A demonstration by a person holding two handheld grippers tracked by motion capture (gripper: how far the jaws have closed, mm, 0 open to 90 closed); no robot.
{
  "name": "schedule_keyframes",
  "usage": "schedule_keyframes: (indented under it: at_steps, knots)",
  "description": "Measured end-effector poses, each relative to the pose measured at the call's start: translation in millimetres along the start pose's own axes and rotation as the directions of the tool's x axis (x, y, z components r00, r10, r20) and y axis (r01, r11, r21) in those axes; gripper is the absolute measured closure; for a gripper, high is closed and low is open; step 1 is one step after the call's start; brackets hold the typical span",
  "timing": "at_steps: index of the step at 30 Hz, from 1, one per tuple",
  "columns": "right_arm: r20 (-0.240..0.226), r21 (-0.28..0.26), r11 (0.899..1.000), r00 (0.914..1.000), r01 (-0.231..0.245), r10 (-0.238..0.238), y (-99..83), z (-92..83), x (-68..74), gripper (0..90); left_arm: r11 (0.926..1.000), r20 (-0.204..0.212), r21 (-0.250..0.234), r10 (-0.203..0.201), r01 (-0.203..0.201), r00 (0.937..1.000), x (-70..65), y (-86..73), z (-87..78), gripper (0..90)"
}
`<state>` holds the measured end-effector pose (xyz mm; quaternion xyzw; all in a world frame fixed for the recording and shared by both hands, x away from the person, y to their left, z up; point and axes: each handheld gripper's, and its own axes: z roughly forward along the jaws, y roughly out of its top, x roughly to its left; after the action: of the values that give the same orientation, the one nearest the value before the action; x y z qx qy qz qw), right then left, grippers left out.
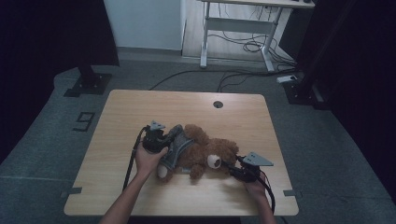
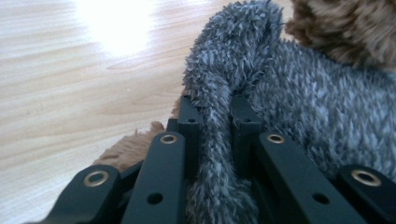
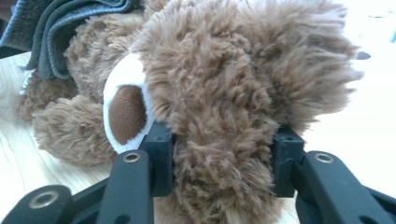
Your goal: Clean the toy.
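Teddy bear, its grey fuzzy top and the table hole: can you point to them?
teddy bear (image 3: 219,93): right gripper view, on its brown furry head.
grey fuzzy top (image 2: 317,116): left gripper view, on the flat knit part.
table hole (image 1: 218,104): high view, on its dark middle.

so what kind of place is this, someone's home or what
Probably a lab or studio set up for recording, not a home. A bare wooden table stands alone on grey carpet, black stands flank it, and loose cables run under a desk frame behind.
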<state>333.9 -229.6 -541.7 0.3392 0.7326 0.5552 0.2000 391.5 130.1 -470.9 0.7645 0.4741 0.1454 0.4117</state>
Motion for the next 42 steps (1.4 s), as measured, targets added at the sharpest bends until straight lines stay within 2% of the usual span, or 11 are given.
schedule_keyframes:
  at_steps: [5, 10, 14, 18, 22, 27, 30, 32, 36, 39, 42]
  knots:
    - [-0.010, 0.011, 1.000, 0.9998, 0.017, -0.017, 0.0, -1.5, 1.0, 53.3, 1.0000, 0.024, -0.003, -0.001, 0.002, 0.9997, 0.2, -1.1, -6.7, 78.1]
    - [-0.022, 0.018, 0.999, 0.9994, 0.027, -0.027, -0.1, -2.6, 0.3, 53.8, 0.9992, 0.046, -0.032, 0.027, -0.025, 0.9986, -8.4, 21.9, -17.1, 77.7]
    - [-0.028, 0.015, 0.999, 0.9986, 0.044, -0.044, -0.6, -3.2, 0.5, 53.8, 0.9985, 0.084, -0.032, 0.047, -0.044, 0.9953, -30.6, 37.6, -4.5, 77.3]
    - [-0.033, 0.020, 0.998, 0.9981, 0.053, -0.053, -0.9, -4.3, 0.3, 52.6, 0.9972, 0.085, 0.010, 0.073, -0.074, 0.9937, -50.9, 34.3, 19.1, 76.9]
    - [-0.027, 0.020, 0.999, 0.9989, 0.039, -0.039, -0.5, -5.8, 0.5, 36.5, 0.9966, 0.064, -0.013, 0.082, -0.081, 0.9946, -51.6, 23.7, 19.6, 77.4]
    - [-0.011, 0.030, 0.998, 0.9988, -0.047, 0.047, 8.1, -7.9, 2.7, 15.5, 0.9968, 0.078, -0.041, 0.071, -0.068, 0.9944, -48.4, 9.2, 13.3, 77.8]
    - [-0.023, -0.018, 0.992, 0.9917, -0.127, 0.127, 19.5, -12.0, 3.0, 12.8, 0.9950, 0.078, -0.055, 0.088, -0.084, 0.9931, -51.0, 3.0, 9.3, 77.9]
    - [-0.024, -0.033, 0.989, 0.9890, -0.147, 0.146, 27.4, -12.7, 3.9, 9.8, 0.9940, 0.080, -0.061, 0.095, -0.091, 0.9922, -52.1, 0.2, 6.8, 77.9]
    - [0.018, 0.054, 0.984, 0.9852, -0.171, 0.171, 32.0, 4.7, 4.1, 2.9, 0.9942, 0.091, -0.068, 0.090, -0.083, 0.9918, -51.3, -4.5, 3.0, 77.9]
    - [-0.027, 0.091, 0.967, 0.9697, -0.239, 0.243, 27.1, 17.7, 2.3, 0.6, 0.9952, 0.110, -0.071, 0.074, -0.067, 0.9911, -49.1, -8.4, -0.4, 77.9]
    - [-0.058, 0.117, 0.965, 0.9680, -0.236, 0.244, 24.4, 20.7, 2.8, 11.3, 0.9952, 0.126, -0.077, 0.069, -0.059, 0.9896, -46.4, -12.4, -4.0, 77.8]
